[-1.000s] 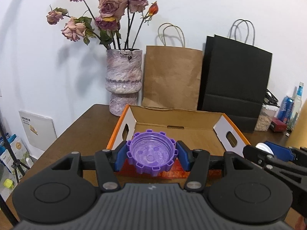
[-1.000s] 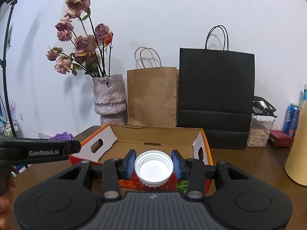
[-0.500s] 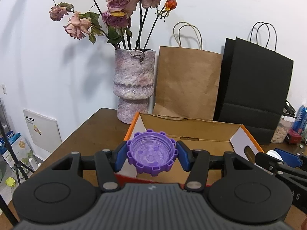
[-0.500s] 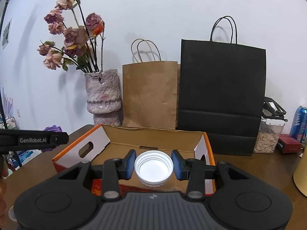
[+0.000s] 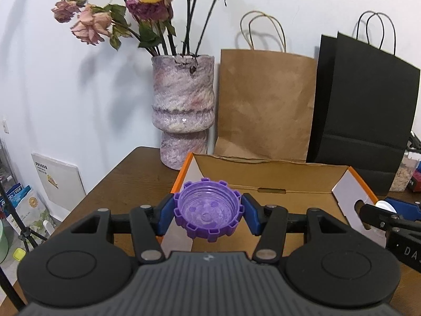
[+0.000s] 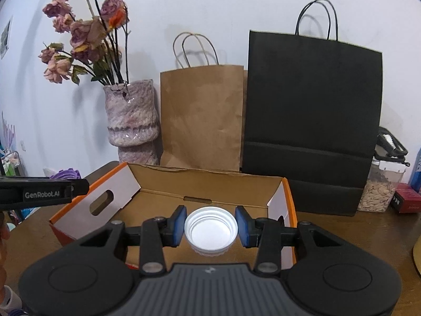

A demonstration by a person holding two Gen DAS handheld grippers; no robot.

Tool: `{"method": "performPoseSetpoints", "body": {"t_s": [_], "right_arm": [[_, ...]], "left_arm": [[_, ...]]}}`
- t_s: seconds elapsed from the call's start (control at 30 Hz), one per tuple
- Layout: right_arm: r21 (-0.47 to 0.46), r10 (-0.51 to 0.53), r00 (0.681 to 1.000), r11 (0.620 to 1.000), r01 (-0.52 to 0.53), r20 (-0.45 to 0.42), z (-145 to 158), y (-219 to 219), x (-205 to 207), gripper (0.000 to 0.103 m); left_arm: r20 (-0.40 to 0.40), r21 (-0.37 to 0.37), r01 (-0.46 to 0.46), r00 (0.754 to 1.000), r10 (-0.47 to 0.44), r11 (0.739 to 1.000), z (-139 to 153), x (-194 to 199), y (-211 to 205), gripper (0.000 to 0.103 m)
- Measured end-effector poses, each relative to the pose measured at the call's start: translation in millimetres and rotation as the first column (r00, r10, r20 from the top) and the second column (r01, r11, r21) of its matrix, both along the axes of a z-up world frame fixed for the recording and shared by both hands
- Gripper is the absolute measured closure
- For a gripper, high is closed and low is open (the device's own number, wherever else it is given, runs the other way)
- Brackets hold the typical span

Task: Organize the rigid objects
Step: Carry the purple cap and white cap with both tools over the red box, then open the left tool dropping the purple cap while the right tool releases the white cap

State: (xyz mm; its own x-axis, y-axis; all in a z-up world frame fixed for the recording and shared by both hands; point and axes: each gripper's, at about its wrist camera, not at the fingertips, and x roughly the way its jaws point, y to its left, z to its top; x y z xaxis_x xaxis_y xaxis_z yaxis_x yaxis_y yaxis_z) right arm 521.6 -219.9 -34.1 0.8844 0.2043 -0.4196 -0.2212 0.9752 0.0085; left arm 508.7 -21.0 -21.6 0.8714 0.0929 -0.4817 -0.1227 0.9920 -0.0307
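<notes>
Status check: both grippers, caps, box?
Left gripper shut on purple notched plastic cap. Right gripper shut on white ribbed plastic cap. Open orange cardboard box ahead, unobstructed.

Purple cap (image 5: 209,213), white cap (image 6: 210,231), open side up

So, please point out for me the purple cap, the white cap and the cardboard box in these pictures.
purple cap (image 5: 209,209): left wrist view, on its hollow inside.
white cap (image 6: 211,233): right wrist view, on its inner bottom.
cardboard box (image 6: 210,185): right wrist view, on the inner face of its far wall.
</notes>
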Motion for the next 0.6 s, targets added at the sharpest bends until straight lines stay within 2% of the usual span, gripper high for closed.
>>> {"method": "performPoseSetpoints", "body": {"t_s": [0.3,0.6], "right_arm": [[-0.006,0.004,0.998,1.000,-0.005,-0.062,-15,0,31,0.064],[0.003,0.007,0.997,1.000,-0.007,-0.076,-25,2,40,0.064]], "left_arm": [[-0.054,0.037,-0.005,0.999,0.007,0.999,-17,28,-4,0.048],[-0.077,0.068,0.000,0.997,0.005,0.998,-31,40,-11,0.048]]}}
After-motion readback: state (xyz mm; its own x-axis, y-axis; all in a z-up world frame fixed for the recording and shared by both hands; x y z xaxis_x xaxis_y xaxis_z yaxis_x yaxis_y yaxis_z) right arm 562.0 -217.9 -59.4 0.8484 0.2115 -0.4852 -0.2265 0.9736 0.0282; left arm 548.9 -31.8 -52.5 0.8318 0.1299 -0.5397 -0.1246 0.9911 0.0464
